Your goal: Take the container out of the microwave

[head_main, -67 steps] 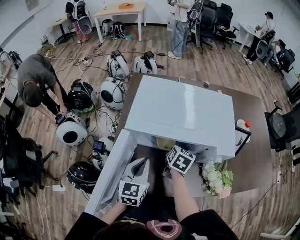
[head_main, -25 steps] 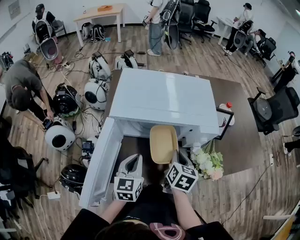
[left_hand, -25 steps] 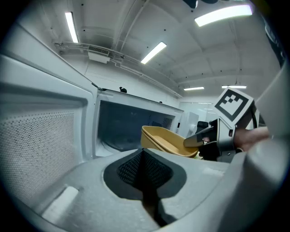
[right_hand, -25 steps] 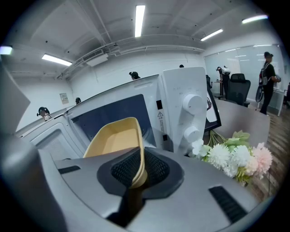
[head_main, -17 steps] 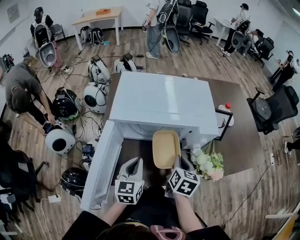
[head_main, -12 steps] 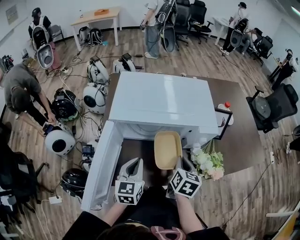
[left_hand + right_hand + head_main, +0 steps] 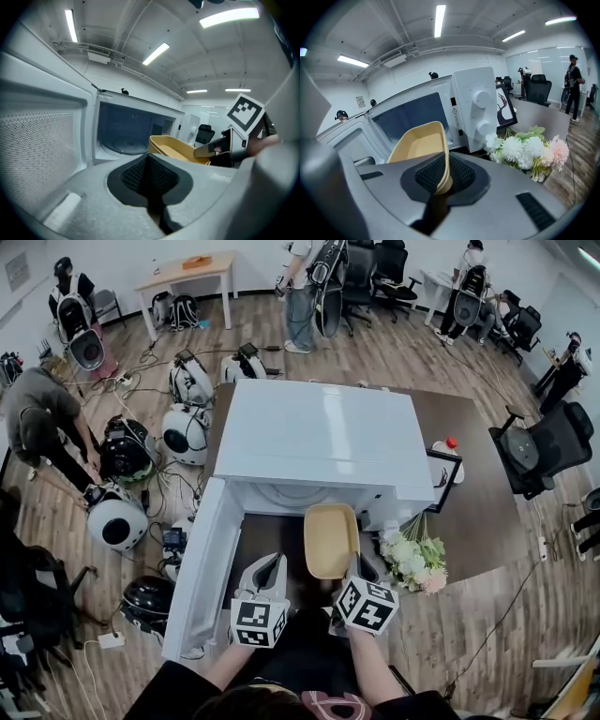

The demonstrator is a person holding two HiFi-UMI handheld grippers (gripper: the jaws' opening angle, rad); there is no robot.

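Shallow tan plastic container (image 7: 330,538) is outside the white microwave (image 7: 319,442), pinched in the right gripper (image 7: 353,566).

The right gripper's (image 7: 440,182) jaws are clamped narrow on the near rim of the container (image 7: 419,143), which sticks out straight ahead of it toward the open oven cavity, over the dark table (image 7: 478,512). The left gripper (image 7: 271,565) sits just to its left with jaws (image 7: 149,174) pressed together on nothing. Beyond that one the open microwave door (image 7: 202,568) swings out. A bunch of white and pink flowers (image 7: 529,150) lies off to the right gripper's right.
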